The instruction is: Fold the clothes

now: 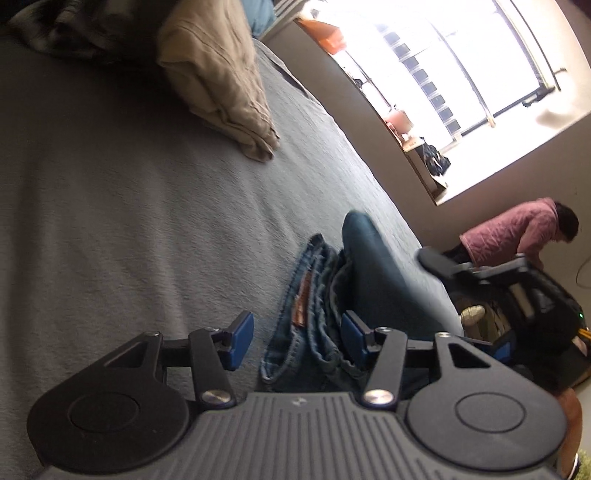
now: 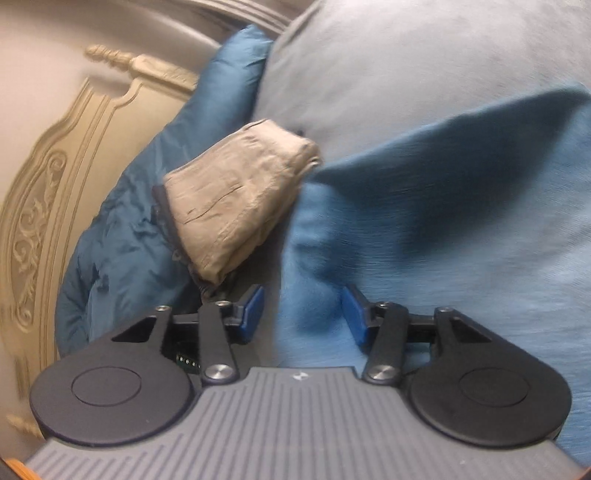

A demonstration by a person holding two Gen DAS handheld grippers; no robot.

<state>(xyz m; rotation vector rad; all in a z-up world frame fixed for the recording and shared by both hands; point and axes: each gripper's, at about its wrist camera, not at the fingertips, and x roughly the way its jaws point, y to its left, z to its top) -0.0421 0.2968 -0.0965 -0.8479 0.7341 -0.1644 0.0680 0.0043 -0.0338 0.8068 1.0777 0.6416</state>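
Observation:
Blue jeans (image 1: 332,295) lie bunched on the grey bedcover (image 1: 110,184), waistband and leather patch toward me. My left gripper (image 1: 297,338) is open and straddles the waistband; its right pad (image 1: 352,339) is against the denim, while the left pad stands apart from it. In the right wrist view my right gripper (image 2: 303,314) is open over a blurred fold of the jeans (image 2: 406,221), pinching nothing. One of its dark fingers (image 1: 436,260) shows beyond the jeans in the left wrist view.
A folded beige garment (image 2: 236,192) rests at the head of the bed on a teal quilt (image 2: 122,240), by a carved cream headboard (image 2: 48,192). It also shows far up the bed (image 1: 221,81), beside dark clothing (image 1: 74,33). A person in a pink jacket (image 1: 517,232) bends below the bright window (image 1: 461,74).

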